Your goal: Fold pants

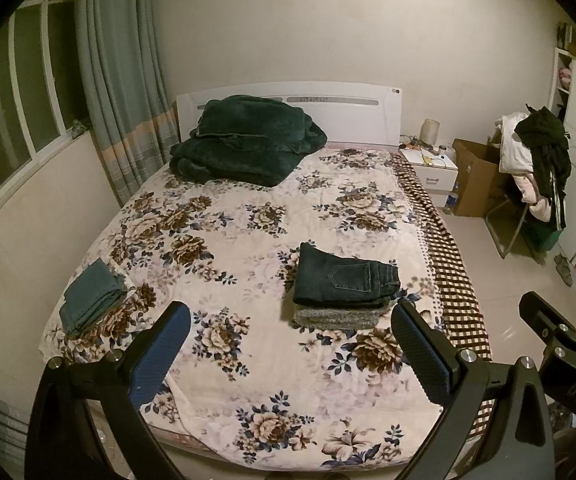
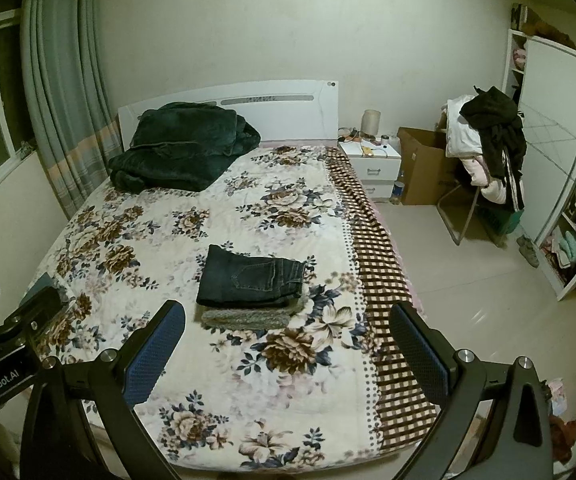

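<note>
Dark folded jeans [image 1: 343, 280] lie on top of a folded grey garment [image 1: 333, 318] on the floral bedspread [image 1: 248, 232]; they also show in the right wrist view [image 2: 252, 278] over the grey garment [image 2: 248, 318]. A second folded pair, lighter blue [image 1: 92, 300], lies near the bed's left edge. My left gripper [image 1: 289, 320] is open and empty, held above the foot of the bed. My right gripper [image 2: 288, 320] is open and empty, also above the foot of the bed, to the right of the left one.
A dark green blanket [image 1: 244, 144] is heaped by the white headboard [image 1: 351, 112]. A nightstand [image 1: 431, 164], cardboard box [image 1: 475, 176] and chair piled with clothes [image 1: 535, 164] stand right of the bed. A wardrobe [image 2: 559, 152] is at far right. Curtains [image 1: 124, 80] hang at left.
</note>
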The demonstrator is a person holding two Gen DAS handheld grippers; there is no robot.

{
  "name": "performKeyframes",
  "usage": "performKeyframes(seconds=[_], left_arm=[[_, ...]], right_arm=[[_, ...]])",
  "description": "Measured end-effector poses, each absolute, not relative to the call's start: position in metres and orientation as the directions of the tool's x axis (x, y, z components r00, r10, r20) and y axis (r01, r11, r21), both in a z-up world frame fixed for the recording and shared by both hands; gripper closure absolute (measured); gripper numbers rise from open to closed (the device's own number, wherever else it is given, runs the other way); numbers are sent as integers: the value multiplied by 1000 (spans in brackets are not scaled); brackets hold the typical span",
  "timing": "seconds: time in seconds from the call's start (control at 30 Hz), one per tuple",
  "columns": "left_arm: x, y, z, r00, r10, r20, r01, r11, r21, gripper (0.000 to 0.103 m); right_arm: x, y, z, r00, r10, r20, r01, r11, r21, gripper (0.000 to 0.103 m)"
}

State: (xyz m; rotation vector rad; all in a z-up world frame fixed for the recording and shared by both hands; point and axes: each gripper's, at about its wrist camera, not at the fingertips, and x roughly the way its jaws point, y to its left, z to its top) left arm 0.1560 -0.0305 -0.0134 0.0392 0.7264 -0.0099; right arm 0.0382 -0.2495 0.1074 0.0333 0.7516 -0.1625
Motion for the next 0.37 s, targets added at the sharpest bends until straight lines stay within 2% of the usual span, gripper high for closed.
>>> performKeyframes(seconds=[0.37], left_arm=[[154, -32, -11, 762, 25, -647, 6, 999, 46, 0]], right_arm=[[38, -250, 108, 718, -136, -682, 160, 987, -28, 0]])
